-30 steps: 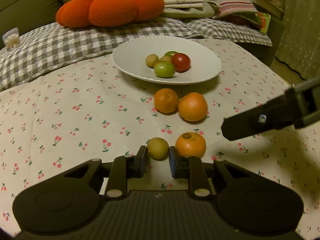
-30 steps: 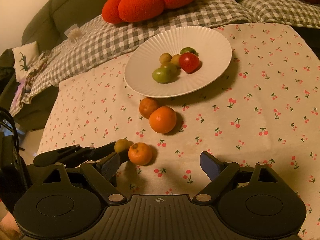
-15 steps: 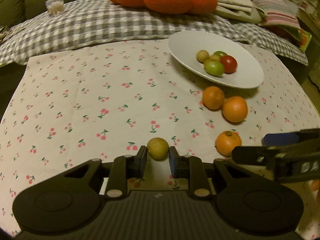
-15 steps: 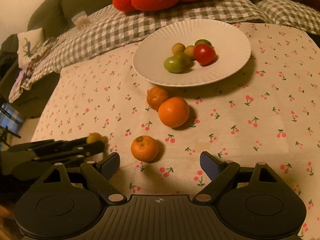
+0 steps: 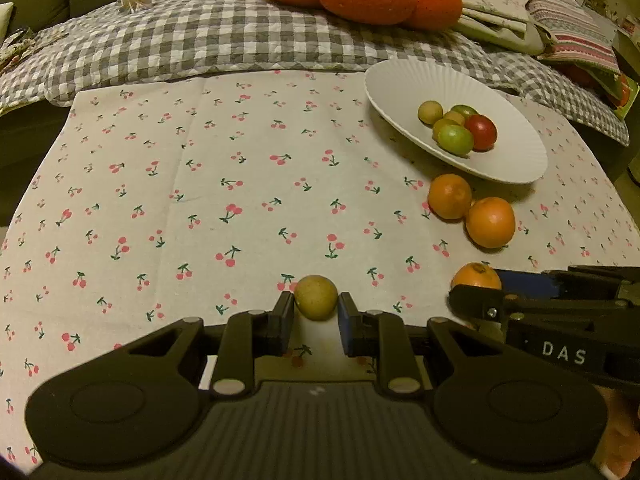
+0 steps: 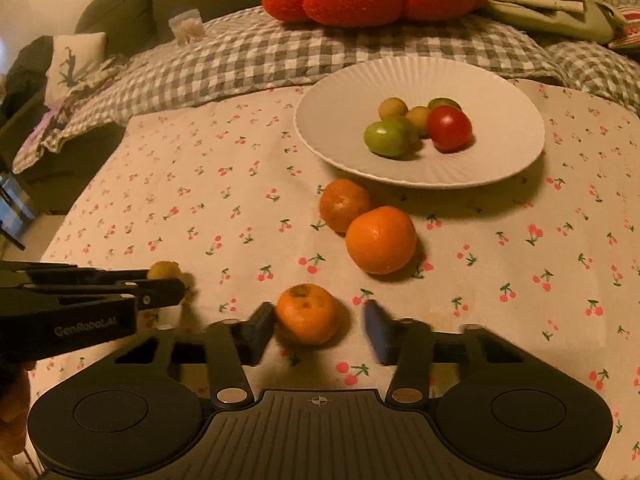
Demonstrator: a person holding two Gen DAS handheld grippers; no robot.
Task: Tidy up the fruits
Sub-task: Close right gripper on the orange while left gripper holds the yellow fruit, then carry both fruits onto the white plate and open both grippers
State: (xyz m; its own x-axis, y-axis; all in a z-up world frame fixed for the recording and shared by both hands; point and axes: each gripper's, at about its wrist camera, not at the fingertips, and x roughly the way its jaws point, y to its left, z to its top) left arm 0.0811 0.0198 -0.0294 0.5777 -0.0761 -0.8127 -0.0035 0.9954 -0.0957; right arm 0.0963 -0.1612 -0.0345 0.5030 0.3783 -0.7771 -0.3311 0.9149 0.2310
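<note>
Near the cherry-print tablecloth's point(image 5: 200, 184) front edge, the left gripper point(image 5: 316, 312) clamps a small round yellow-green fruit point(image 5: 316, 297); the right gripper point(image 6: 320, 326), jaws wide, straddles a small orange mandarin point(image 6: 307, 313).

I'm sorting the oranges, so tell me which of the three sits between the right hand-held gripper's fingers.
The lone orange with the dark stem scar; the other two oranges touch near the plate.

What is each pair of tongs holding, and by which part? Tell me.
The left tongs pinch the small yellow-green fruit by its two sides. The right tongs hold nothing: open, straddling the nearest orange.
</note>
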